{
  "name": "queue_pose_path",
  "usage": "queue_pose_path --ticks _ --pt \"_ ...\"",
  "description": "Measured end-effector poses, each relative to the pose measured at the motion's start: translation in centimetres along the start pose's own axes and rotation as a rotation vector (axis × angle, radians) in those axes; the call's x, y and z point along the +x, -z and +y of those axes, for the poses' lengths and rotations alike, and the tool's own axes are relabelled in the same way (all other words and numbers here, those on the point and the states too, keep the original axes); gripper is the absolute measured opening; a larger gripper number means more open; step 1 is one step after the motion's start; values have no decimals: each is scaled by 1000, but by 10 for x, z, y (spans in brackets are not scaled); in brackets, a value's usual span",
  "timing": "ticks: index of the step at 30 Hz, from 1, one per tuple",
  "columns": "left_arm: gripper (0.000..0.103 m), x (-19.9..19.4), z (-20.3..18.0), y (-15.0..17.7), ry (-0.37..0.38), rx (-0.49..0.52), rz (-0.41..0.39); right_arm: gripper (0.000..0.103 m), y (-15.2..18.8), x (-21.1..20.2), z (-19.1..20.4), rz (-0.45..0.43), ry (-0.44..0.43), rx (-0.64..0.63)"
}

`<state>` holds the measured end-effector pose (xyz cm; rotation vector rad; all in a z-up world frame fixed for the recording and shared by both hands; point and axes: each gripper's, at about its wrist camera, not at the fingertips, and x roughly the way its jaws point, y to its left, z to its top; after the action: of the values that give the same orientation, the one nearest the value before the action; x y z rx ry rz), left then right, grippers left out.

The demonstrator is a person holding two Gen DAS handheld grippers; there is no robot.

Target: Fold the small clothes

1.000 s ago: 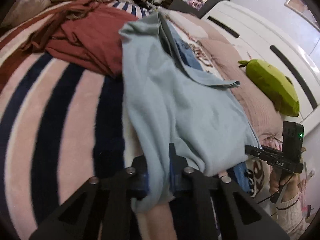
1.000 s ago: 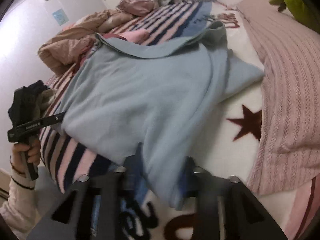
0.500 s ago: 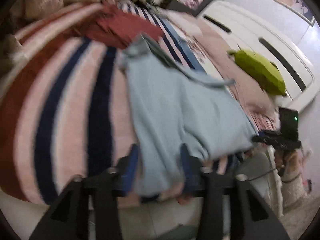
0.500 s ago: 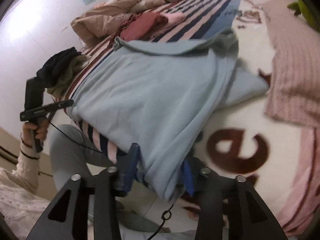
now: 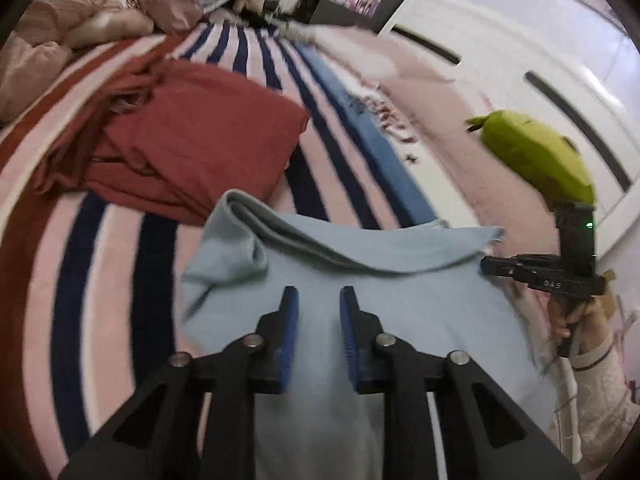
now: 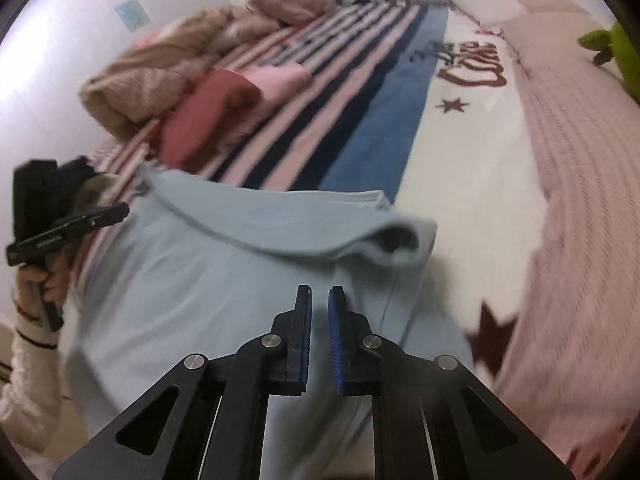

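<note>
A light blue garment (image 5: 400,300) lies on the striped bed near its front edge, with a folded band along its far side. It also shows in the right wrist view (image 6: 224,280). My left gripper (image 5: 318,294) is open and empty just above the cloth's near part. My right gripper (image 6: 320,294) hangs over the garment with a narrow gap between its blue pads, holding nothing. Each gripper shows in the other's view, the right one (image 5: 556,276) at the garment's right end, the left one (image 6: 60,228) at its left end.
A folded dark red garment (image 5: 192,152) lies just beyond the blue one. A pink folded item (image 6: 276,80) and rumpled beige bedding (image 6: 160,72) lie farther back. A green plush toy (image 5: 536,152) rests on the pink knit blanket (image 6: 580,160) at right.
Both grippers held the blue garment's near edge and pulled it toward the bed's front. Now both have let go and the garment lies flat beneath them.
</note>
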<state>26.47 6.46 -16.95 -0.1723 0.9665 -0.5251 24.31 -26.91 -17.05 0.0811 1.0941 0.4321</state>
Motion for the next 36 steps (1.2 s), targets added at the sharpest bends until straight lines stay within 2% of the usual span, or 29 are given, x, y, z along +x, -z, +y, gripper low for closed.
queue_pose_path --ticks 4,8,10,11,14,16,19,23,26,28,33,36 --pt "17 24 21 -25 -28 -76 -4 5 -20 12 -20 -37 42 60" --pt "17 27 42 -40 -146 -123 -54 5 -39 17 -41 -73 110 97" --pt "17 26 51 -43 -158 -144 -56 5 -45 21 -48 -62 114 110" --pt "19 22 55 -41 -141 -152 -54 5 -44 20 -48 -64 112 112" --pt "39 6 52 -30 -132 -145 -69 6 -34 7 -36 -94 98 76" --pt "57 -12 44 -15 -105 -133 -86 6 -20 -11 -22 -126 47 57" --pt "64 -46 30 14 -133 -115 -125 5 6 -38 9 -210 -9 15" --pt "78 -89 14 67 -135 -176 -187 5 50 -62 59 -288 -74 -60" --pt "84 -115 1 114 -146 -220 -216 5 79 -64 89 -308 -137 -81" --pt "84 -123 -4 136 -139 -252 -213 5 97 -60 107 -302 -142 -100" --pt "84 -120 -18 178 -96 -327 -195 5 133 -31 147 -260 -151 -80" --pt "86 -115 -21 196 -54 -365 -184 5 144 -23 167 -270 -135 -76"
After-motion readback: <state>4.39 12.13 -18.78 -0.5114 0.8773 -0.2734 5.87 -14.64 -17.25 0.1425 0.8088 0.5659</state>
